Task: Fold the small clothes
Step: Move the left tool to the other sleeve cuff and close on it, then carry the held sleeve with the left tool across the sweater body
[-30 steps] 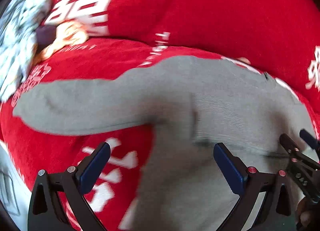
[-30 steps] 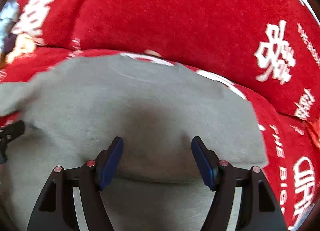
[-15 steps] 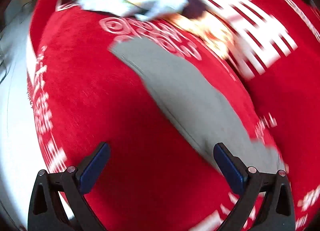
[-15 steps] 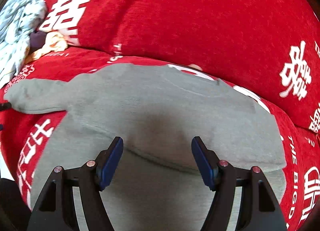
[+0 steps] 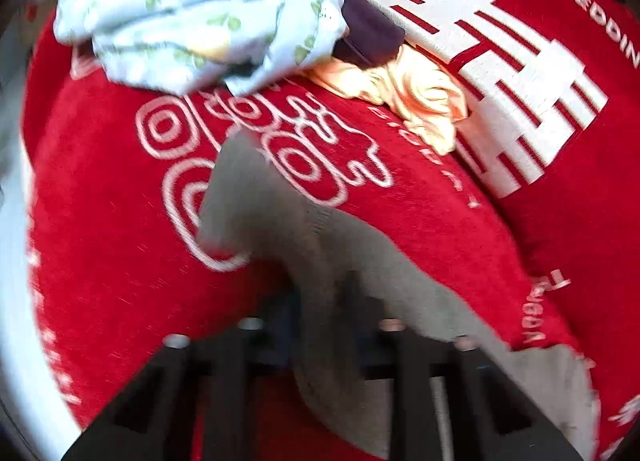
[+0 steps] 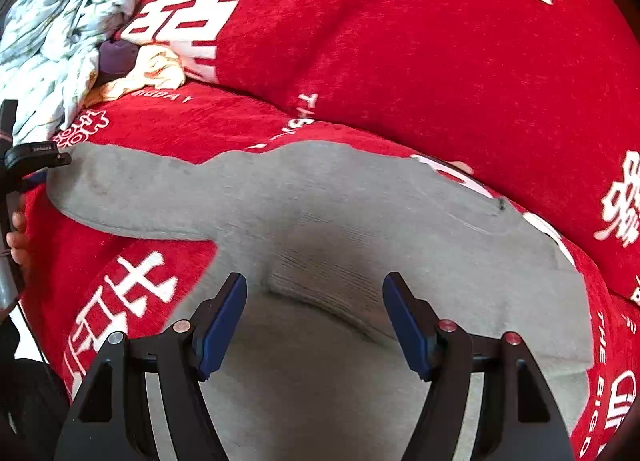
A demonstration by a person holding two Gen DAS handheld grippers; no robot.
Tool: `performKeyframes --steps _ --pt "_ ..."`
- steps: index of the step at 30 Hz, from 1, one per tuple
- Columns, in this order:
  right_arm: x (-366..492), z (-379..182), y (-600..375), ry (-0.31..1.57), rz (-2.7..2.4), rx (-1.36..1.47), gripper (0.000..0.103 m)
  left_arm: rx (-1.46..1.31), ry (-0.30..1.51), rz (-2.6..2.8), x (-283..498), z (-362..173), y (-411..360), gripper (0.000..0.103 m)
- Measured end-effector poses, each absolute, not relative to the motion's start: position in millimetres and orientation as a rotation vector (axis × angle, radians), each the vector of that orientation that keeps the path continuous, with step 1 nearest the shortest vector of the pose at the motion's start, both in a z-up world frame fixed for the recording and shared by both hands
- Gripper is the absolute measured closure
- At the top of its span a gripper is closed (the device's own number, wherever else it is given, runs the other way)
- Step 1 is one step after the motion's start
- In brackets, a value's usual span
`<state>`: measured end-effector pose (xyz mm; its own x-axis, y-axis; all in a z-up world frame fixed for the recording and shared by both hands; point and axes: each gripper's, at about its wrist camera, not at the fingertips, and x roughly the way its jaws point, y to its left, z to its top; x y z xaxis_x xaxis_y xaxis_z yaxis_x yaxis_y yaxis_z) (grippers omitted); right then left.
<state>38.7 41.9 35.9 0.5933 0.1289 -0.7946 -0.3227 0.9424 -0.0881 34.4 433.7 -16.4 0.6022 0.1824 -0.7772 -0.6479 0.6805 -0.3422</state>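
Observation:
A grey long-sleeved top [image 6: 360, 221] lies spread on a red sofa cover [image 6: 168, 129]; one sleeve [image 5: 256, 201] stretches out to the left. My left gripper [image 5: 320, 301] is shut on that sleeve near its end, with grey cloth pinched between the blurred jaws. The right wrist view shows that same left gripper [image 6: 40, 157] at the sleeve's tip, held by a hand [image 6: 18, 237]. Over the top's body, my right gripper [image 6: 314, 301] stands open, and only flat cloth shows between its blue pads [image 6: 220, 325].
At the sofa's far left lies a pile of pale leaf-print cloth [image 5: 192, 9] with a dark purple piece [image 5: 368, 37] and a peach cloth [image 5: 404, 89] beside it. A red back cushion [image 6: 440, 41] rises behind the top. Pale floor [image 5: 12, 261] shows past the seat's left edge.
My left gripper swung left along the sleeve to its end and closed on it. The right gripper shifted a little over the top and stayed open.

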Motion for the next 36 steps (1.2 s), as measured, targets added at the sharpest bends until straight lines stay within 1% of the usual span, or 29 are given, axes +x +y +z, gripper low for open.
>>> performKeyframes --steps 1,2,7,9,14,20,22,25,29,36 --pt "40.2 34.9 46.7 0.904 0.27 -0.241 0.029 -0.688 0.773 0.516 32.0 -17.2 436.1 0.088" --pt "42.4 33.9 52.4 0.909 0.277 -0.249 0.029 -0.721 0.755 0.503 27.2 -17.6 439.6 0.091" --pt "47.8 33.5 68.7 0.909 0.296 -0.268 0.029 -0.887 0.638 0.402 -5.3 -16.4 461.5 0.092" --pt "53.2 31.9 77.7 0.915 0.308 -0.269 0.029 -0.913 0.607 0.352 -13.2 -13.2 465.6 0.092" --pt "72.0 26.1 104.9 0.912 0.326 -0.284 0.029 -0.883 0.587 0.302 -16.4 -2.2 461.6 0.092" --pt "106.3 -1.7 145.6 1.007 0.279 -0.314 0.029 -0.851 0.586 0.308 -19.2 10.1 458.2 0.092" --pt "106.9 -13.9 164.6 1.049 0.33 -0.339 0.029 -0.83 0.589 0.309 -19.8 15.5 454.9 0.092" --pt "97.6 -7.5 176.8 1.021 0.397 -0.323 0.029 -0.743 0.619 0.331 -15.0 26.7 441.9 0.092" --pt "92.0 11.4 157.3 0.987 0.372 -0.28 0.029 -0.67 0.665 0.326 -5.2 37.3 418.8 0.092" --pt "95.8 33.5 79.4 1.022 0.271 -0.194 0.029 -0.546 0.76 0.299 21.8 53.0 357.2 0.092"
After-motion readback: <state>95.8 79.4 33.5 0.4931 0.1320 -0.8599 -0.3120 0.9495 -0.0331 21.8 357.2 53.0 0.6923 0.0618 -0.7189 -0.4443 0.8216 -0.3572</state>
